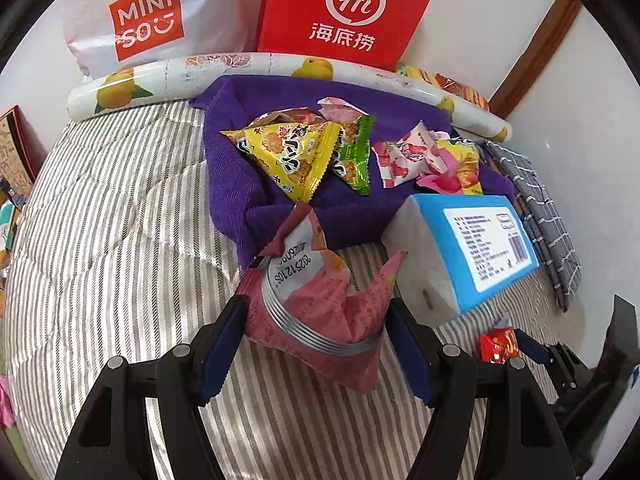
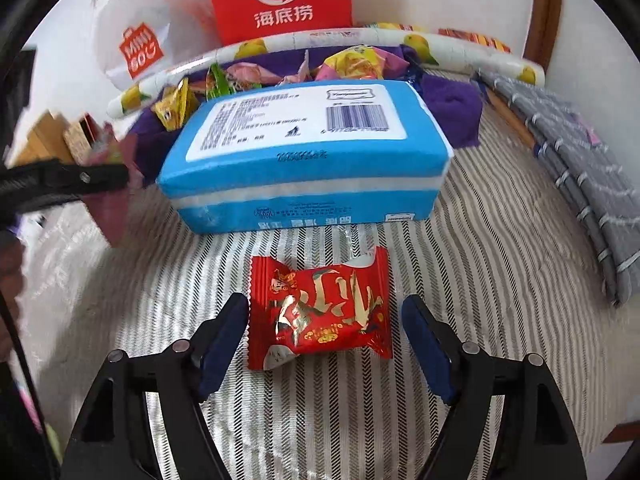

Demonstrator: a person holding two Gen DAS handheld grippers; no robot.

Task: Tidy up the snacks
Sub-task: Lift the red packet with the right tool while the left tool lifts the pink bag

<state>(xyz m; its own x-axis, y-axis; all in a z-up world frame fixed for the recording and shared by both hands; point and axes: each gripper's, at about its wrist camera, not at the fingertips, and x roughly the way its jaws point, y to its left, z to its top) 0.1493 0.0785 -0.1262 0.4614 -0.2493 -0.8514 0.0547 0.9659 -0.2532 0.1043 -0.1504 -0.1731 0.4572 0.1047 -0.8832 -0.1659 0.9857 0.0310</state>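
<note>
A pink snack packet [image 1: 320, 300] with a printed date hangs just above the striped bedding [image 1: 120, 240], and my left gripper [image 1: 316, 308] is shut on it, both pads against its sides. In the right wrist view a red foil candy packet [image 2: 320, 308] lies flat on the bedding [image 2: 500, 260]. My right gripper [image 2: 325, 304] stands open around it, with a gap at the right pad. On the purple towel [image 1: 248, 184] behind lie several snacks: a yellow triangular packet [image 1: 288, 156], a green one [image 1: 354, 156] and pink-white ones [image 1: 404, 156].
A blue tissue pack [image 2: 312, 152] lies just beyond the red candy, next to the towel. A fruit-print roll [image 1: 168, 80], a white shopping bag [image 1: 148, 20] and a red paper bag [image 1: 344, 8] line the wall. Folded grey checked cloth [image 2: 580, 168] lies right.
</note>
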